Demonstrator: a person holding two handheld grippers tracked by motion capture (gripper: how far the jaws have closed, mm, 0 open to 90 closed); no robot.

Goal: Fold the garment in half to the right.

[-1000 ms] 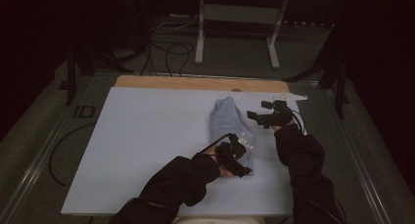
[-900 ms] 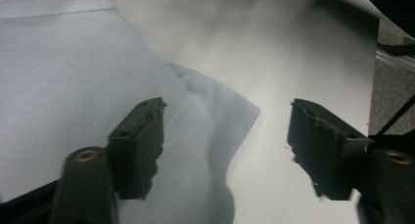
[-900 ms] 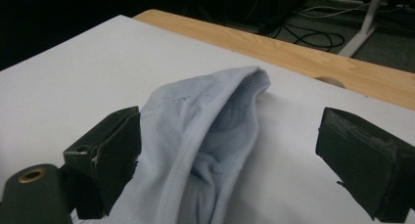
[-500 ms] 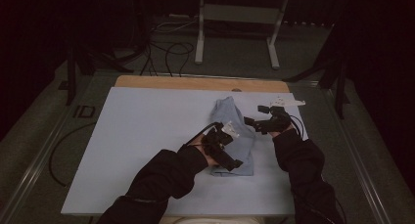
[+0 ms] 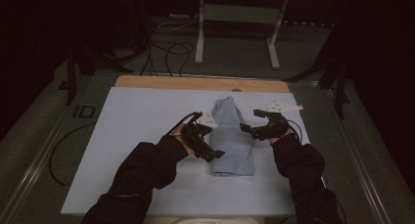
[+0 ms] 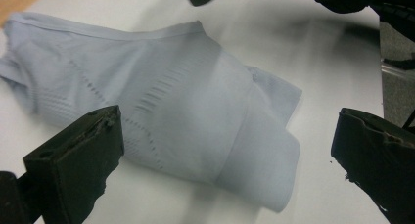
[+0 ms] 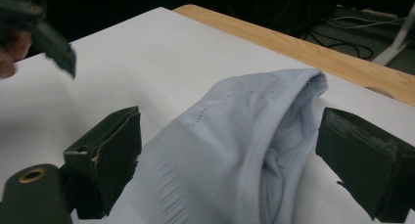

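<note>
A pale blue knit garment (image 5: pixel 231 136) lies folded into a long strip on the white sheet (image 5: pixel 132 121), narrow end away from me. My left gripper (image 5: pixel 211 143) hovers at its left side; its jaws have just been opening and now stand wide apart. In the left gripper view the left gripper (image 6: pixel 230 131) has the garment (image 6: pixel 186 106) lying beneath it, untouched by the pads. My right gripper (image 5: pixel 250 121) hangs at the cloth's right edge, also open. In the right gripper view the right gripper (image 7: pixel 230 126) frames the garment's (image 7: pixel 244 131) raised fold without pressing it.
A bare wooden strip (image 5: pixel 195 82) runs along the table's far edge. Beyond it stand a metal frame's legs (image 5: pixel 235 13) and loose cables (image 5: pixel 166 48) on the floor. The other hand's gripper (image 7: pixel 49 38) shows at the top left of the right gripper view.
The left gripper has drawn away leftward from the garment's near end and opened its jaws wide. The right gripper has shifted slightly toward me along the cloth's right edge.
</note>
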